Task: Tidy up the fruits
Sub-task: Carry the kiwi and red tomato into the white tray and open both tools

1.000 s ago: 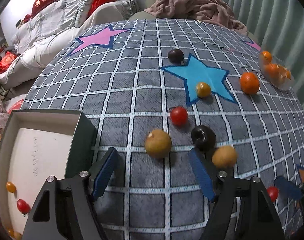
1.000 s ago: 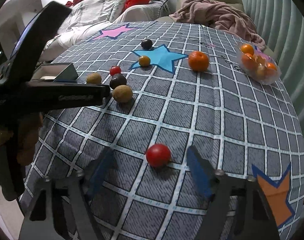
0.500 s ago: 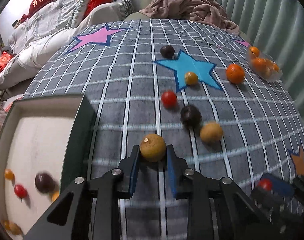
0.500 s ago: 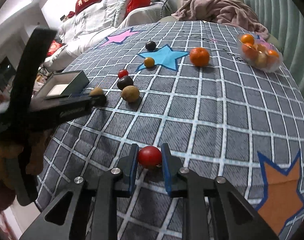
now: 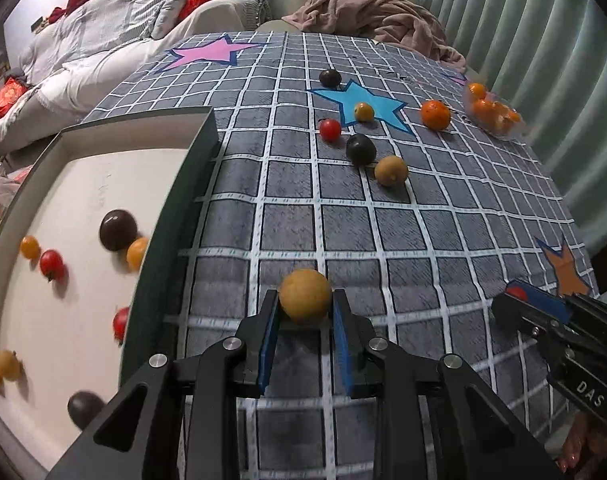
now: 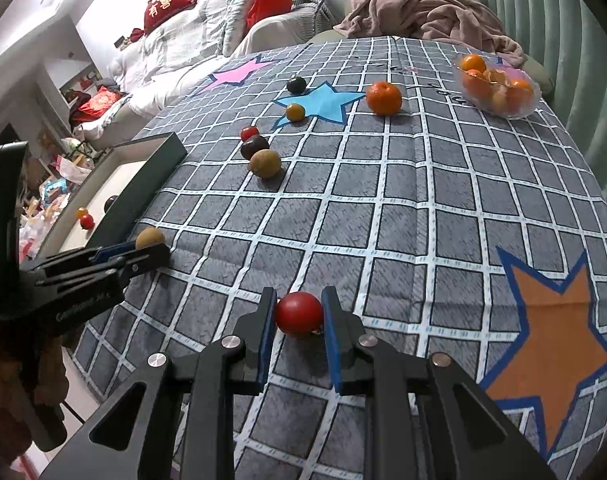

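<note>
Fruits in both grips — tan fruit (image 5: 305, 295) between left gripper (image 5: 306, 312) pads, red tomato (image 6: 299, 313) between right gripper (image 6: 298, 316) pads.

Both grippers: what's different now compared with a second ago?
Both closed. The left gripper, open around the tan round fruit then, is now shut on it and has carried it toward the box. The right gripper, open then, is now shut on the red tomato. The loose fruits on the cloth and the bowl of oranges are unchanged.

Box wall (image 5: 171, 216) blocks left; cloth (image 5: 443, 240) ahead open.
</note>
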Available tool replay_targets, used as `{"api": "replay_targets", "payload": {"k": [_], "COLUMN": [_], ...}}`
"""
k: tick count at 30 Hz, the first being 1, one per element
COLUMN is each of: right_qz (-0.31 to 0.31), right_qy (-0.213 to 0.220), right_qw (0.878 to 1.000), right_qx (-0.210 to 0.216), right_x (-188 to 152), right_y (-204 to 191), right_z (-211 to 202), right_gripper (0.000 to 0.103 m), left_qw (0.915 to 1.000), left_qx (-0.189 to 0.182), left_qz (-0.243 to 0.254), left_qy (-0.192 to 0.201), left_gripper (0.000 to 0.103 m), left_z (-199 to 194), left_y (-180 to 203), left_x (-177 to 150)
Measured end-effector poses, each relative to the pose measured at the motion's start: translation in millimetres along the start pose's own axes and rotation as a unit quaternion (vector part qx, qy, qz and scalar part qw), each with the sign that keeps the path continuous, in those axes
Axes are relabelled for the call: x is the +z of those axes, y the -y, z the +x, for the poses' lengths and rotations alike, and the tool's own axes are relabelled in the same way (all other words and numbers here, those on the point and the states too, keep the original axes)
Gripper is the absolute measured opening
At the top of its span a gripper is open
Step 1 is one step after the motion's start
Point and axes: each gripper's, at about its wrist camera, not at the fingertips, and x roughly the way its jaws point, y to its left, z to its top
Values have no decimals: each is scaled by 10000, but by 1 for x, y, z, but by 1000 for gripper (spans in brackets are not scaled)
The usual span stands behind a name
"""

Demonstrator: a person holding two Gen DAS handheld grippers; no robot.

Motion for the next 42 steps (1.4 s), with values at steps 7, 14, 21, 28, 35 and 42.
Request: {"api": "replay_targets", "payload": {"k": [7,14,21,28,35,42], "right_qz": [-51,-190,-387,-662,-908,-1104], "right_qy": [34,82,67,22,-63,-145], "right_qw": [10000,9998,9989,9969,9945,9918], "right_qx": [-3,76,243,418,526,631], "right_x": [3,11,22,30,34,38], "right_y": [-11,-33,-62,-96,-123,-147], "right_z": [-10,-18,-19,-13,-5,3], "right_gripper": [25,25,25,25,25,25], "left_qw": [9998,9992,9978,9955,9923,9892], "left_qx": [-92,-140,-105,29,234,386], "left_qz": [-59,-156,-352,-624,-935,-1181], "left_qy": [151,342,554,710,781,775], "left_gripper": [27,27,27,27,27,27], "left_z": [-21,-42,-60,-72,-78,-78], "left_y": [-7,-21,-44,-76,-112,-138], "left_x": [-5,-6,-9,-14,-22,-27]}}
